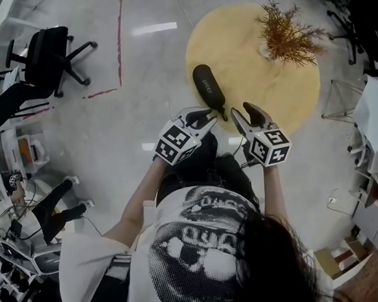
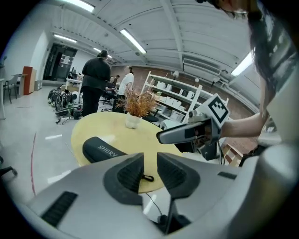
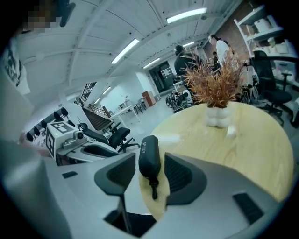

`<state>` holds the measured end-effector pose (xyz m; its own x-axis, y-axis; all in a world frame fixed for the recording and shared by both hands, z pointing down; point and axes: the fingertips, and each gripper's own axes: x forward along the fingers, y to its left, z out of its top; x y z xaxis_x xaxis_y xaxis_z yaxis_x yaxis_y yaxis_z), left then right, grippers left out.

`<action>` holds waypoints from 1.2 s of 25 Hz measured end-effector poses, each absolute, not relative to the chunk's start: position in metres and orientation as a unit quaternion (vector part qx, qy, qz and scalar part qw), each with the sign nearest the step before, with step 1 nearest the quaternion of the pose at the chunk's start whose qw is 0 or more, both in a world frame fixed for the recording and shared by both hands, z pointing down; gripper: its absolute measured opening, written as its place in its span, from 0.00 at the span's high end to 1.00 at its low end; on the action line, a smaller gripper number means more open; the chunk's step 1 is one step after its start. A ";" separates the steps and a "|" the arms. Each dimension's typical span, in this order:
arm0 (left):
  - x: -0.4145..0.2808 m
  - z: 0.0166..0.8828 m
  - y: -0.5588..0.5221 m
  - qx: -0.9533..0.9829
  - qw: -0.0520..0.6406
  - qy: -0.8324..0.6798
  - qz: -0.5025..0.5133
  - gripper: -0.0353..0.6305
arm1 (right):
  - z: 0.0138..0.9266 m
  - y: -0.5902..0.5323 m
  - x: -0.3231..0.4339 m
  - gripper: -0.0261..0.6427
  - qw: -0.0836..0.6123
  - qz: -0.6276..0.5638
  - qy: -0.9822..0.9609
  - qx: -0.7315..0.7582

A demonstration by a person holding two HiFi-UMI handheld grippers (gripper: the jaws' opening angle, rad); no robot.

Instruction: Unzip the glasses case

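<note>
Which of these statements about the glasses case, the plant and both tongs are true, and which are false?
The glasses case lies on the round table: true.
The right tongs clamp the case: false; they stand open, short of it.
The plant lies tipped over: false; it stands upright on the table.
The left tongs hold nothing: true.

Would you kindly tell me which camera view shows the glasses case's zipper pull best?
The right gripper view: the zipper pull hangs off the near end of the glasses case, framed between the open jaws. The head view shows it as a small dark tail; the left gripper view shows only a tiny loop.
</note>
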<state>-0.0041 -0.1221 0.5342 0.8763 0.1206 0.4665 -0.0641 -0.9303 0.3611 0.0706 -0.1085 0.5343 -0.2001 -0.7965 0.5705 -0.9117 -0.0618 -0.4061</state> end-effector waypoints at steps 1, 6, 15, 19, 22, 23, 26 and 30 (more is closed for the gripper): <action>0.000 0.533 -0.117 0.951 0.185 0.020 0.248 0.81 | 0.531 -0.101 0.071 0.67 0.082 0.364 -0.680 0.631; 0.018 0.517 -0.093 0.956 0.178 0.035 0.230 0.81 | 0.516 -0.064 0.076 0.69 0.083 0.341 -0.678 0.645; 0.010 0.494 -0.034 0.965 0.163 0.022 0.203 0.81 | 0.486 0.008 0.057 0.70 0.055 0.297 -0.692 0.655; -0.003 0.484 0.015 0.968 0.154 0.020 0.197 0.81 | 0.470 0.056 0.041 0.77 0.045 0.267 -0.696 0.665; -0.016 0.477 0.053 0.970 0.140 0.026 0.198 0.81 | 0.459 0.091 0.028 0.78 0.032 0.250 -0.696 0.672; -0.021 0.473 0.067 0.971 0.135 0.031 0.197 0.81 | 0.456 0.102 0.024 0.78 0.028 0.245 -0.696 0.674; -0.031 0.467 0.106 0.972 0.122 0.039 0.197 0.81 | 0.447 0.136 0.015 0.79 0.021 0.228 -0.698 0.678; -0.053 0.465 0.134 0.972 0.102 0.034 0.210 0.81 | 0.442 0.166 -0.004 0.83 0.021 0.210 -0.703 0.680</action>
